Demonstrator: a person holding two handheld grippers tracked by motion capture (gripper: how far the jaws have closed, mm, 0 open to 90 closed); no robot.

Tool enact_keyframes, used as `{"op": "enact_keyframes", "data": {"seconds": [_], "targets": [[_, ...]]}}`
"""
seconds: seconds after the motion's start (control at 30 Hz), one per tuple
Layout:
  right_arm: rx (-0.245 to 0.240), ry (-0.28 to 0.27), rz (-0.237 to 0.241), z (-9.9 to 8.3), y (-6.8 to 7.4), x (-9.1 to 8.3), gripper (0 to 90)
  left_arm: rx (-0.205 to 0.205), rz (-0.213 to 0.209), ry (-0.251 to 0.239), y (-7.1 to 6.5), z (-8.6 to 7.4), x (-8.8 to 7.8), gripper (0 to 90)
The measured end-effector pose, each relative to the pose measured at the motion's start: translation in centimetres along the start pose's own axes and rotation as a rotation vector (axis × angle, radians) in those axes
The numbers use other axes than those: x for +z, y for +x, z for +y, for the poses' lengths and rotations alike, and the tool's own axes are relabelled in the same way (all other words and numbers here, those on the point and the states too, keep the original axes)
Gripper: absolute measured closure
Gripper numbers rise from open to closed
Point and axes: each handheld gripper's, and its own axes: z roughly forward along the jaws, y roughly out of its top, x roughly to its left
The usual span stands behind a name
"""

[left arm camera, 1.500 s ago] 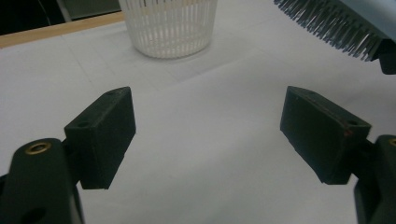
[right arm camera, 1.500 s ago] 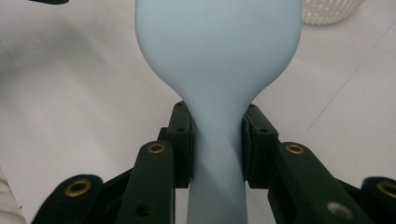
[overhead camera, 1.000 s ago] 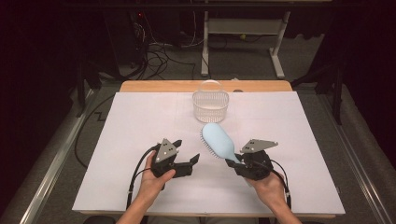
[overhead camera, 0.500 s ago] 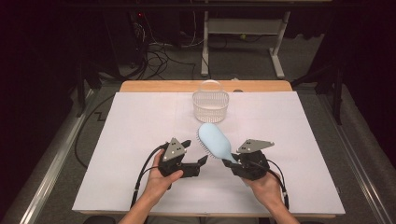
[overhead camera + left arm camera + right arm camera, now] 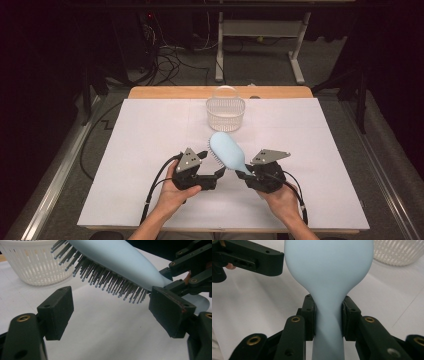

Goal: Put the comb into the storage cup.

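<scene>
Handle of the pale blue hairbrush [image 5: 227, 151] sits clenched in our right gripper [image 5: 250, 176], head raised off the white table sheet [image 5: 150, 130], bristles down, long axis running toward the basket [image 5: 225, 109]. Our left gripper [image 5: 216, 176] gapes empty just beside the bristles. Farther off, the basket stands unobstructed.

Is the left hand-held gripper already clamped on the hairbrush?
No: in the left gripper view the left hand-held gripper has its jaws wide apart beneath the bristles of the pale blue plastic hairbrush, touching nothing.
</scene>
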Motion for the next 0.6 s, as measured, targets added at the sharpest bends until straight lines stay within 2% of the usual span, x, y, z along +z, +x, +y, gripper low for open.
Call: {"op": "enact_keyframes", "data": {"seconds": [0.6], "targets": [[-0.03,-0.011,0.007,0.2,0.92,0.56,70.2,-0.024,-0.04,-0.001,-0.25,0.36,0.45,15.8]]}}
